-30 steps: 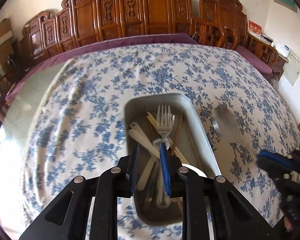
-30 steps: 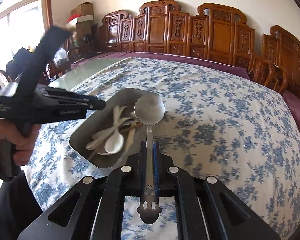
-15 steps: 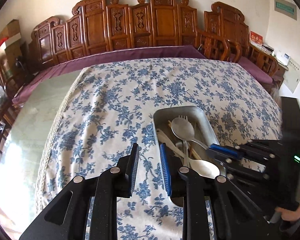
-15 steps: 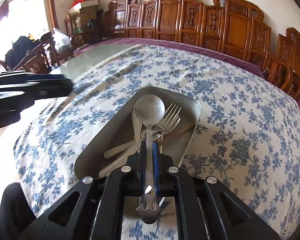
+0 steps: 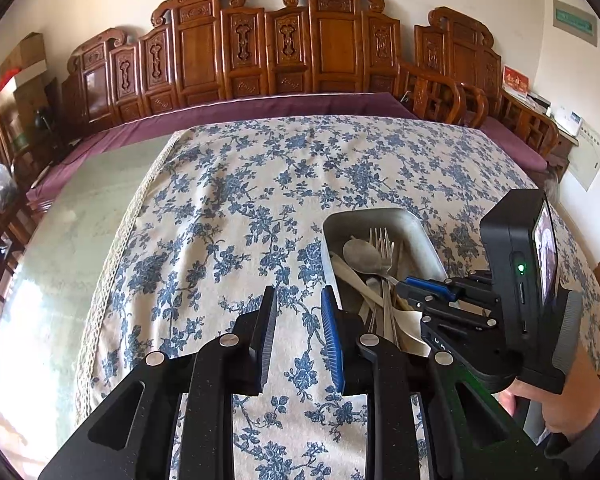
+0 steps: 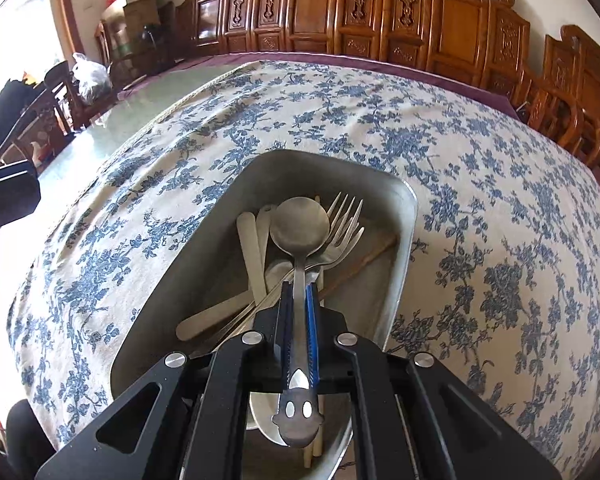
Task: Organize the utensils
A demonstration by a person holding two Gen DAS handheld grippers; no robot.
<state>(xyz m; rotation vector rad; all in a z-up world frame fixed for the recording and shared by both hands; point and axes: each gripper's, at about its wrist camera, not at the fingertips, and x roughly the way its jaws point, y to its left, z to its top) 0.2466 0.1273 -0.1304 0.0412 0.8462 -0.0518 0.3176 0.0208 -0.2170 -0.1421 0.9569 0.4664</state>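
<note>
While the right tool (image 6: 300, 300) pinches the stiff, slick steel spoon (image 6: 299, 226) mid-handle over the grey metal tray (image 6: 404, 248), the left tool (image 5: 298, 320) gapes empty beside that tray.

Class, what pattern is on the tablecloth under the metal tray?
Blue flowers on cream; the tablecloth shows best in the right wrist view.
</note>
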